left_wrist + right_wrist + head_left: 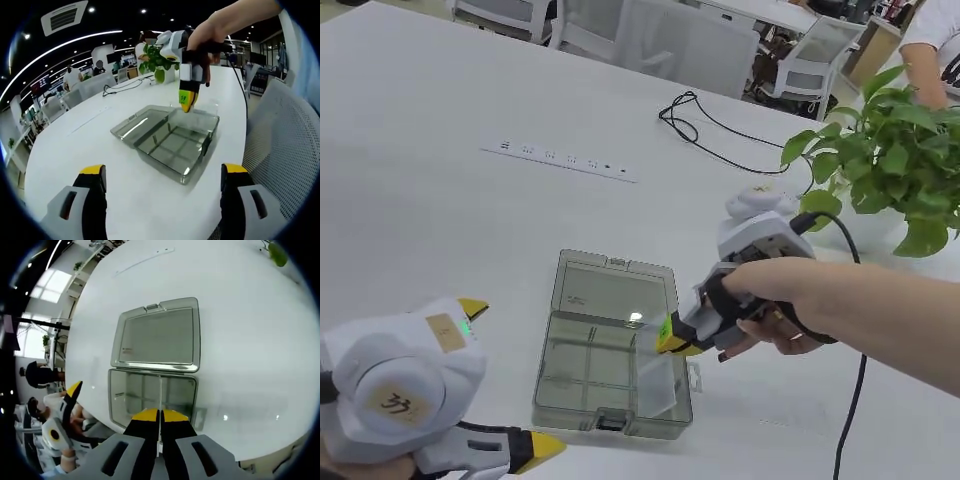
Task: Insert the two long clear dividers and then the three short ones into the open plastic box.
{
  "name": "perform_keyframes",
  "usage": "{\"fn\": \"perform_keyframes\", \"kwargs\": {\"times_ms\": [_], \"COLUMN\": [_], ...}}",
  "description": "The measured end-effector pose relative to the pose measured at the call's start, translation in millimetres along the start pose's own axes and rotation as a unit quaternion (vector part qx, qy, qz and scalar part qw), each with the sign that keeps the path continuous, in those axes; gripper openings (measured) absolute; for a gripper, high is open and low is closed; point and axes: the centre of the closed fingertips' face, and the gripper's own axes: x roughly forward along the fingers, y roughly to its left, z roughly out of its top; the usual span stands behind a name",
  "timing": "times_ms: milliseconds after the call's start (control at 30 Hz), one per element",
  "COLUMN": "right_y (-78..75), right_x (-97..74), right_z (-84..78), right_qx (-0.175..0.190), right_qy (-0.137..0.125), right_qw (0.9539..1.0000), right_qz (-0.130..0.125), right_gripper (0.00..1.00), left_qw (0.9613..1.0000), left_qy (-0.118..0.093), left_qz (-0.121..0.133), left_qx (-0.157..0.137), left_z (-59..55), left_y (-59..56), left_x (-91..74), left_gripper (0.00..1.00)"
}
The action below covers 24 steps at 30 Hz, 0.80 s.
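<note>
head view: right claw (672, 338) pinched tight on a clear divider (658, 385), the sheet hanging over the right end of the open plastic box (548, 385). left claw (510, 378) gapes wide, just left of the box. bare table (440, 200) lies left and behind.

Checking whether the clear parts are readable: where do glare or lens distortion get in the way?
Head view: a light glints off the plastic box, and the clear divider in the right gripper looks faint. Right gripper view: fisheye bows the table edge; the divider is a thin edge-on line. Left gripper view: ceiling lights curve.
</note>
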Motion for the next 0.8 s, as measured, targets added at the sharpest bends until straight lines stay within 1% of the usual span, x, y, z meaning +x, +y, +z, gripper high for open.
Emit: {"fn": "perform_keyframes", "kwargs": {"times_ms": [333,367,500,700,800], "right_y": [-2.0,-3.8,-3.2,-1.7,-1.0], "right_x": [1.0,0.9,2.1,2.9,2.7], "right_z": [-0.5,-0.1,-0.9,-0.4,-0.8], "right_qx": [-0.009,-0.011,-0.006,-0.003,-0.002], "right_qy": [0.0,-0.003,-0.003,-0.003,0.001], "right_qw": [0.9999,0.9998,0.9999,0.9999,0.9999], "right_qz": [-0.011,-0.017,-0.012,-0.01,-0.011], "right_gripper": [0.02,0.02,0.02,0.02,0.02], "left_qw": [1.0,1.0,1.0,1.0,1.0], "left_qy": [0.001,0.001,0.002,0.003,0.003], "left_qz": [0.0,0.0,-0.001,-0.002,-0.003], "left_qx": [-0.002,-0.002,0.0,0.0,0.0], "left_z": [-0.6,-0.6,-0.8,-1.2,-1.3], "left_y": [-0.1,-0.1,-0.8,-0.9,-1.3], "left_x": [0.1,0.1,0.5,0.5,0.6], "left_gripper": [0.96,0.96,0.96,0.96,0.95]}}
